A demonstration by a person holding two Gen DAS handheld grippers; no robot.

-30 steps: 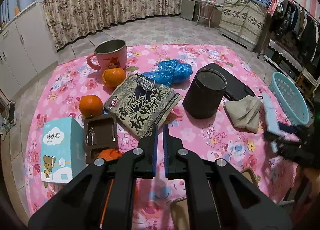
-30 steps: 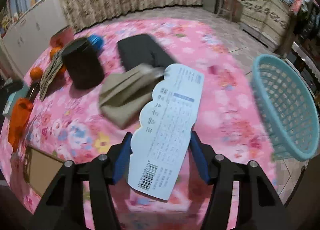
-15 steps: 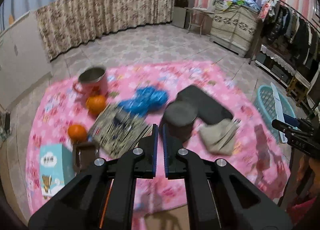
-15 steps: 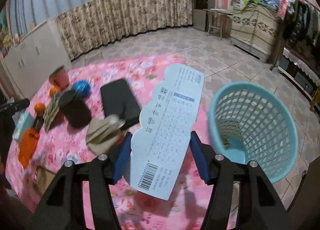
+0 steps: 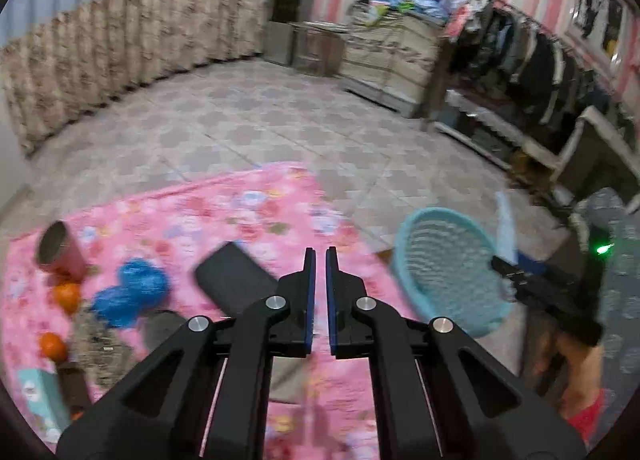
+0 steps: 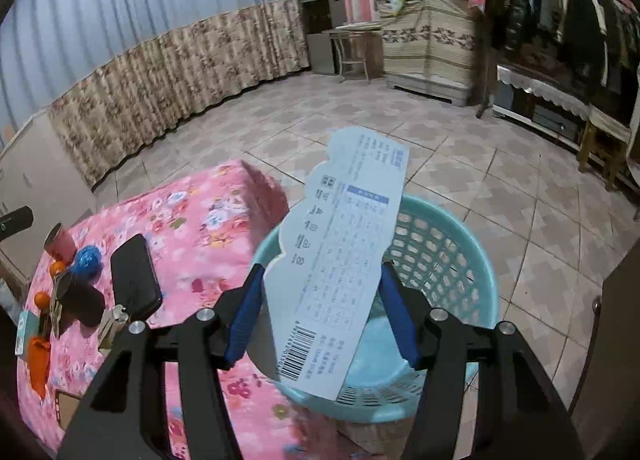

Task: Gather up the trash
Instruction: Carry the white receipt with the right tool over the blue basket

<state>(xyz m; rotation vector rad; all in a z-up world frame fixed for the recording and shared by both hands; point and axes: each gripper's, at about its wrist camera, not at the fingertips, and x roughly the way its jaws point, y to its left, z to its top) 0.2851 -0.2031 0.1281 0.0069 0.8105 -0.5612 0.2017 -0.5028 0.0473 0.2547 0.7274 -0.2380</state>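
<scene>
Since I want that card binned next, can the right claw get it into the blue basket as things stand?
Probably yes. The right claw holds the paper card right above the blue basket, whose mouth faces up with nothing across it. The left claw is shut and off to the side.

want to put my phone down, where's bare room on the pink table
Bare cloth lies between the black case and the blue basket, out to the far corner. The left end is crowded: pink cup, blue bag, oranges, dark canister.
</scene>
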